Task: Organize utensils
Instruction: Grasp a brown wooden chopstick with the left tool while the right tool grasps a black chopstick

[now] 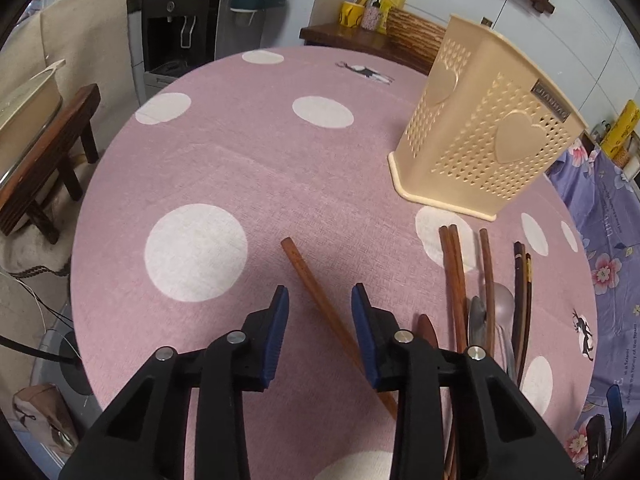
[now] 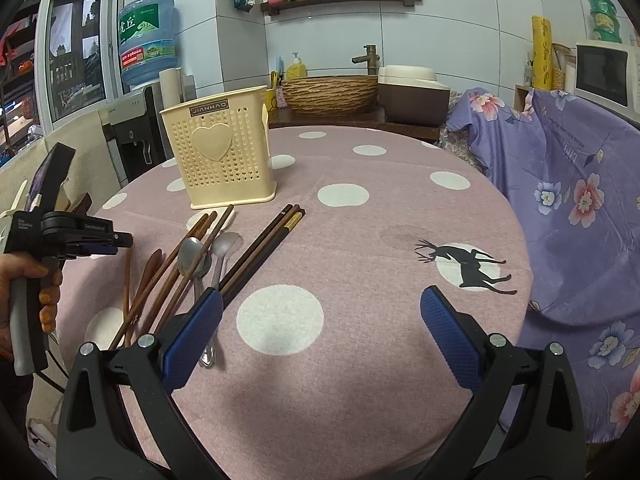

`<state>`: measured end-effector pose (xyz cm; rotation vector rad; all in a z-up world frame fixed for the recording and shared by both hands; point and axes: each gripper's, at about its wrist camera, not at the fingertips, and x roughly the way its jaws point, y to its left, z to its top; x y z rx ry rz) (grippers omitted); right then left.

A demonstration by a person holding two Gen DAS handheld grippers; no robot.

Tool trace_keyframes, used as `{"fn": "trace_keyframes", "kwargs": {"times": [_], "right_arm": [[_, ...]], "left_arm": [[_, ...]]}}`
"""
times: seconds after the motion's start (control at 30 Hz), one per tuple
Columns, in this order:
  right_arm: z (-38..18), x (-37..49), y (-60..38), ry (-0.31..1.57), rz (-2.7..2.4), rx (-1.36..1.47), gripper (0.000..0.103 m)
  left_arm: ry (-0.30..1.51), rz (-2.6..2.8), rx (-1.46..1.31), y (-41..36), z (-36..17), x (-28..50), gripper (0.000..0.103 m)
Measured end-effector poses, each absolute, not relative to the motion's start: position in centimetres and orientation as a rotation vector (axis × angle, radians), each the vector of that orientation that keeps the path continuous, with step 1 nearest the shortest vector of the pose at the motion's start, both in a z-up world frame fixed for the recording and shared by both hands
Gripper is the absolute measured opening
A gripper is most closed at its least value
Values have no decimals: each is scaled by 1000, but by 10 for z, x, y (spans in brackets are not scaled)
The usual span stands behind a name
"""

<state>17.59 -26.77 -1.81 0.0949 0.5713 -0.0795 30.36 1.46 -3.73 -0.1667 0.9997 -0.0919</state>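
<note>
My left hand-held gripper [image 1: 320, 300] straddles a wooden chopstick [image 1: 316, 292] on the bench [image 1: 240, 168], pads not touching it. My right hand-held gripper [image 2: 320, 316] gapes wide (empty); the holder [image 2: 224, 152] stands upright.

Round table [image 2: 360, 380] carries a utensil holder [image 2: 224, 156] standing upright on its far left part. Near of the holder lies a loose bundle: wooden chopsticks [image 2: 188, 260] leftmost, spoons [image 2: 192, 258] lying among them, dark chopsticks [image 2: 264, 248] rightmost. One single chopstick [image 1: 316, 296] lies apart, left of the bundle. A draped chair [image 2: 568, 216] stands right of the table; a basket [image 2: 330, 94] sits on a counter behind.
</note>
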Motion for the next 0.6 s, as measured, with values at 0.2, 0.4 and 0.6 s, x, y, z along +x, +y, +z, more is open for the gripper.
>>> {"fn": "trace_keyframes", "kwargs": {"times": [0.2, 0.4, 0.6], "right_arm": [[-20, 187, -267, 582, -80, 92, 98], [-21, 205, -268, 615, -53, 115, 98], [-21, 235, -270, 673, -35, 149, 93]], "left_arm": [[1015, -76, -130, 7, -41, 314, 24], [1011, -64, -83, 1, -41, 326, 14], [1019, -52, -71, 5, -40, 351, 12]]}}
